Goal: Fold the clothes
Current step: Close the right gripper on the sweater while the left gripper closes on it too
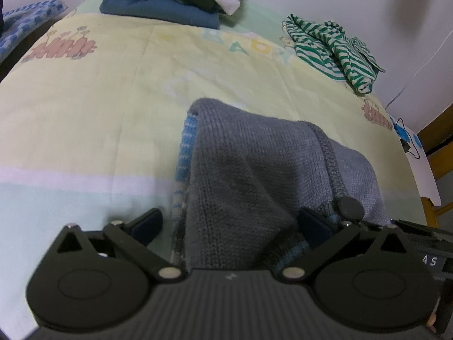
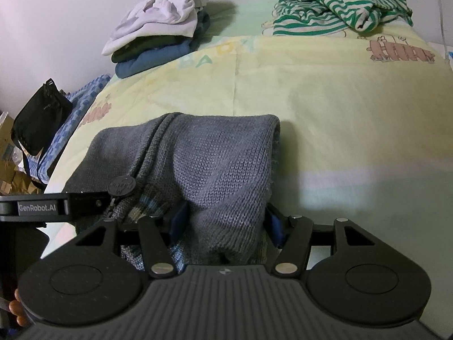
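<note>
A grey knit sweater (image 1: pixel 254 170) (image 2: pixel 215 158) with a blue-patterned lining and a round black zip pull (image 2: pixel 121 185) lies folded on the pale yellow bed cover (image 1: pixel 99 113). My left gripper (image 1: pixel 230 223) stands wide open over its near edge. The left pad rests off the knit on the cover, and the right pad lies on the sweater near the zip. My right gripper (image 2: pixel 225 222) is shut on a raised fold of the same sweater, with both blue pads pressed against the knit. The left gripper's body (image 2: pixel 36 206) shows at the left of the right wrist view.
A stack of folded clothes (image 1: pixel 161 2) (image 2: pixel 158 42) sits at the far side by the wall. A crumpled green-striped garment (image 1: pixel 331 48) (image 2: pixel 339 8) lies at the far right. A black pouch (image 2: pixel 39 116) and a blue checked cloth (image 2: pixel 73 113) are off the left edge.
</note>
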{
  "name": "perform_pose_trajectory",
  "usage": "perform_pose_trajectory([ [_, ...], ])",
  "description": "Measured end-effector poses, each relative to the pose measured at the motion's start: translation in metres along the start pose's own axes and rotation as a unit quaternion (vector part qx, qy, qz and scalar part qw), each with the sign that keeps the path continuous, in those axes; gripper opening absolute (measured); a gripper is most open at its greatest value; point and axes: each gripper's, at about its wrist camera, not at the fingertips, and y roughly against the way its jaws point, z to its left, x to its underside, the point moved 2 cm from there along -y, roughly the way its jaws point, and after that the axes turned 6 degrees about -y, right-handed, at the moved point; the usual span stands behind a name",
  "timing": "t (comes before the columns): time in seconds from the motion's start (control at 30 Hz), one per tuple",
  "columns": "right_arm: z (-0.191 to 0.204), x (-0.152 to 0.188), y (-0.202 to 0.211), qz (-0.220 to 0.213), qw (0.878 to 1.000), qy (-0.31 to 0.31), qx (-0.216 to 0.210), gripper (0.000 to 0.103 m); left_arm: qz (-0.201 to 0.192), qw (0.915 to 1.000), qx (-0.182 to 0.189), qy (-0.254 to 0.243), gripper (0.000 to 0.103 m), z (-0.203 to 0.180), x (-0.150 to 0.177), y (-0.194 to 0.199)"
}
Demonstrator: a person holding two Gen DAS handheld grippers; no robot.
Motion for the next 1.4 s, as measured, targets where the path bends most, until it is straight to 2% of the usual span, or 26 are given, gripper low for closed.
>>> perform_pose_trajectory([
  [0.3, 0.0018, -0.0017, 0.0009, 0.006, 1.000, 0.008, 0.010, 0.067, -0.001, 0.9999, 0.004, 0.015, 0.102, 0.0033, -0.0008, 0.0020],
  [0.37, 0.0037, -0.0021, 0.0013, 0.005, 1.000, 0.013, 0.023, 0.075, -0.002, 0.9999, 0.003, 0.013, 0.102, 0.0035, -0.0006, 0.0022],
  [0.43, 0.0044, -0.0032, 0.0014, 0.006, 0.999, 0.015, 0.035, 0.077, 0.000, 0.9999, 0.003, 0.012, 0.102, 0.0042, -0.0017, 0.0019],
  [0.77, -0.0032, 0.0006, 0.0046, 0.001, 1.000, -0.024, 0.019, 0.078, 0.008, 0.9998, -0.006, 0.015, 0.102, 0.0020, -0.0022, 0.0011],
  [1.03, 0.0021, -0.0058, 0.0014, 0.025, 0.999, -0.019, 0.036, 0.078, -0.001, 0.9999, -0.004, 0.011, 0.102, 0.0022, 0.0012, 0.0026],
  [1.2, 0.0016, -0.0043, 0.0022, 0.024, 0.999, -0.025, 0.039, 0.079, 0.000, 1.0000, 0.000, 0.007, 0.102, 0.0033, 0.0009, 0.0028],
  [1.4, 0.0029, -0.0019, 0.0021, 0.013, 0.998, -0.026, 0.050, 0.084, -0.001, 1.0000, 0.005, -0.002, 0.102, 0.0040, 0.0000, 0.0023],
])
